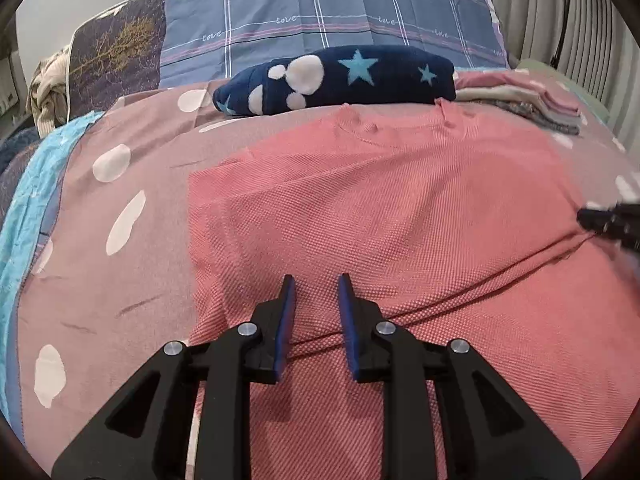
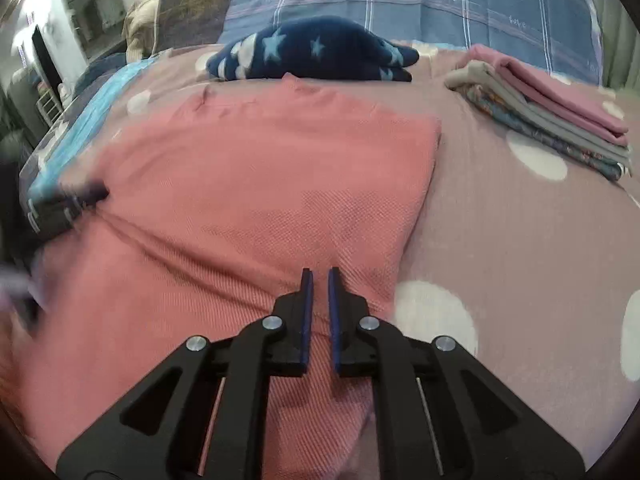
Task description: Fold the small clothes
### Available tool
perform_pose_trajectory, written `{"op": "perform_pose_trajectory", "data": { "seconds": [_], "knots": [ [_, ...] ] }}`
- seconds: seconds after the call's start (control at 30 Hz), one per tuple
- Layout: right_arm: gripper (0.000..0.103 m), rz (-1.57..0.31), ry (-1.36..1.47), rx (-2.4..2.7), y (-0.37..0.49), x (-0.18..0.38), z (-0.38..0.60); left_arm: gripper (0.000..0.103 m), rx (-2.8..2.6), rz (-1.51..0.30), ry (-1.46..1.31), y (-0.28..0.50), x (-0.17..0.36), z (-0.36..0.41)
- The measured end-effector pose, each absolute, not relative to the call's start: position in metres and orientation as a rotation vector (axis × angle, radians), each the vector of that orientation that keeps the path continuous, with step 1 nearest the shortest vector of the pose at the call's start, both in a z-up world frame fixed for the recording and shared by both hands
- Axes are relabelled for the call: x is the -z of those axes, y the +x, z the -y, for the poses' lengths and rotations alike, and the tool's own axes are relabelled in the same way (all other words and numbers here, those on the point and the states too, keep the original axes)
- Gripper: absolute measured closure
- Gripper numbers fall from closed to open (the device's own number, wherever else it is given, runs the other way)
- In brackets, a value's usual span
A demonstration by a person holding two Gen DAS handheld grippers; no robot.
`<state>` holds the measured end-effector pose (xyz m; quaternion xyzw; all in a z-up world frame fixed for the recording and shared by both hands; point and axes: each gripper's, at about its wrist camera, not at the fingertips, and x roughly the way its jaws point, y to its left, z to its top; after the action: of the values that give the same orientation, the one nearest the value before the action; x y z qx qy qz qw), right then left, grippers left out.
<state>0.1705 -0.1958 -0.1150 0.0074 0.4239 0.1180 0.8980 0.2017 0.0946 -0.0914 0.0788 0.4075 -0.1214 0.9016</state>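
A salmon-pink knit garment lies spread on the bed, also seen in the right wrist view, with a crease running across its near part. My left gripper hovers over its near left part with the jaws apart and nothing between them. My right gripper is over the garment's near right edge, jaws a narrow gap apart, holding nothing visible. The right gripper shows at the right edge of the left wrist view; the left gripper shows blurred at the left of the right wrist view.
A dusty-pink bedsheet with white dots covers the bed. A stack of folded clothes lies at the far right. A navy star-patterned fleece bundle lies beyond the garment, before a blue plaid pillow. A light-blue cloth runs along the left edge.
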Motion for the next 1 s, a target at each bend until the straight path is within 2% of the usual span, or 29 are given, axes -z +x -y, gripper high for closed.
{"op": "perform_pose_trajectory", "data": {
  "seconds": [0.13,0.17,0.2,0.23,0.27,0.37,0.47,0.53,0.6,0.73,1.0],
  "knots": [
    [0.096,-0.864,0.094,-0.208,0.150,0.100,0.209,0.073,0.186,-0.819,0.193,0.186,0.083,-0.117],
    [0.095,-0.865,0.064,-0.213,0.142,0.100,0.207,0.069,0.177,-0.829,0.195,0.184,0.086,-0.124],
    [0.093,-0.884,0.024,-0.212,0.140,0.107,0.206,0.058,0.175,-0.849,0.189,0.182,0.091,-0.132],
    [0.093,-0.896,0.019,-0.223,0.139,0.114,0.208,0.051,0.180,-0.860,0.183,0.181,0.095,-0.136],
    [0.093,-0.898,0.046,-0.233,0.139,0.119,0.213,0.050,0.188,-0.862,0.169,0.179,0.100,-0.142],
    [0.093,-0.906,0.156,-0.233,0.138,0.119,0.223,0.050,0.176,-0.866,0.118,0.174,0.098,-0.154],
    [0.090,-0.889,0.141,-0.234,0.123,0.111,0.218,0.051,0.185,-0.862,0.106,0.160,0.094,-0.159],
    [0.079,-0.880,0.145,-0.247,0.111,0.108,0.218,0.051,0.237,-0.865,0.054,0.142,0.093,-0.165],
    [0.074,-0.878,0.157,-0.254,0.098,0.106,0.220,0.051,0.278,-0.871,0.011,0.127,0.095,-0.169],
    [0.074,-0.886,0.219,-0.297,0.066,0.108,0.229,0.052,0.372,-0.882,-0.093,0.089,0.101,-0.177],
    [0.073,-0.906,0.304,-0.356,-0.004,0.116,0.234,0.053,0.458,-0.899,-0.129,0.020,0.108,-0.186]
  ]
}}
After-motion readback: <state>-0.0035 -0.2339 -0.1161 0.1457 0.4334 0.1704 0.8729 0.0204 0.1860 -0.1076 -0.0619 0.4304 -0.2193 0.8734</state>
